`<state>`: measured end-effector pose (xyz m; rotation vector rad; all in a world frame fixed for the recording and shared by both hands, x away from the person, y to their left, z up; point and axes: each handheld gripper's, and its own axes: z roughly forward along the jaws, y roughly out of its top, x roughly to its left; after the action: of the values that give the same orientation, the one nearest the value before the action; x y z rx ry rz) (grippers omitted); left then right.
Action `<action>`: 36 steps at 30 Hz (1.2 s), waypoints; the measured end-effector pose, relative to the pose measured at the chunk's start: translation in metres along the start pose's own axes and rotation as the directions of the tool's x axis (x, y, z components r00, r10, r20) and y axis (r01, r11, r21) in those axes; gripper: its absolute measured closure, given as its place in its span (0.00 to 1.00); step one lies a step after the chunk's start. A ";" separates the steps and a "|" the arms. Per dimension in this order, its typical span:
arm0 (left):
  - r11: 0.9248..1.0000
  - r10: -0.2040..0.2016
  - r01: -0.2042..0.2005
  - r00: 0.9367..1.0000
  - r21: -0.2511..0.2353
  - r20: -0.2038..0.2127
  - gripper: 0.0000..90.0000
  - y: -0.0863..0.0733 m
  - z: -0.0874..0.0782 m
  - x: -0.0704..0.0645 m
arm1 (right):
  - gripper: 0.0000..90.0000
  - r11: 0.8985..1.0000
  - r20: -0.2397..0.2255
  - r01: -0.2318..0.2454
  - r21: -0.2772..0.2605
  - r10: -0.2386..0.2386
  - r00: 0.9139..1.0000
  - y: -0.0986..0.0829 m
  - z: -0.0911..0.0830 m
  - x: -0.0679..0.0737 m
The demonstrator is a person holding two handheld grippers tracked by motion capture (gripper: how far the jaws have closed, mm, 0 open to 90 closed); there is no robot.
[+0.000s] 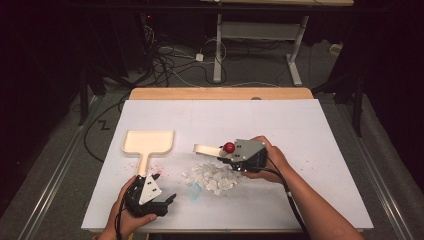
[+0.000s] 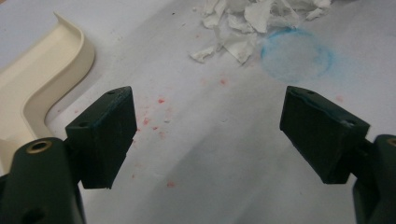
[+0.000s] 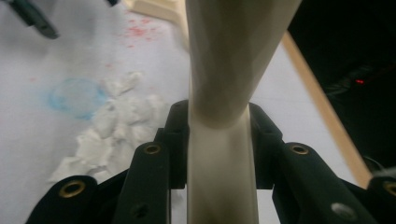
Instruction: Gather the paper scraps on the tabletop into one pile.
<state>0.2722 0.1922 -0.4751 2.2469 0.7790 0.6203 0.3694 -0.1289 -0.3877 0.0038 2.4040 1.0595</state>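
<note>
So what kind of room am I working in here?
Likely a lab or recording workspace, not a home: a white-covered table in a dark room, loose cables on the floor, and an adjustable desk frame behind.

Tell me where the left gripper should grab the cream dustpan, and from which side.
Take the dustpan by its narrow handle, coming from the person's side. The handle points straight back toward the open left gripper, lies flat on the white table, and looks slim enough for the jaws to span; the wide, walled pan likely is not.

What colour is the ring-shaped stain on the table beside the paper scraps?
Blue; the ring stain shows best in the left gripper view.
</note>
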 end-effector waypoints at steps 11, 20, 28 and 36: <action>1.000 0.006 -0.006 1.000 -0.004 -0.017 0.21 0.000 -0.003 -0.001 | 0.75 0.974 0.206 -0.210 0.082 0.190 0.960 -0.022 -0.047 -0.007; 1.000 0.026 -0.026 0.999 -0.009 -0.030 0.20 0.003 -0.004 -0.003 | 0.75 0.874 0.356 -0.425 0.236 0.329 0.875 -0.070 -0.044 0.000; 0.999 0.035 -0.035 0.999 -0.007 -0.028 0.21 0.004 -0.004 -0.003 | 0.75 0.853 0.345 -0.468 0.231 0.378 0.859 -0.059 -0.022 0.019; 0.999 0.033 -0.033 0.999 -0.020 -0.033 0.20 0.005 -0.006 -0.003 | 0.75 0.861 0.315 -0.465 0.206 0.391 0.865 -0.033 0.003 0.044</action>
<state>0.2680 0.1898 -0.4684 2.2404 0.7495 0.6788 0.3390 -0.1406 -0.4319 0.7710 2.3302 0.8255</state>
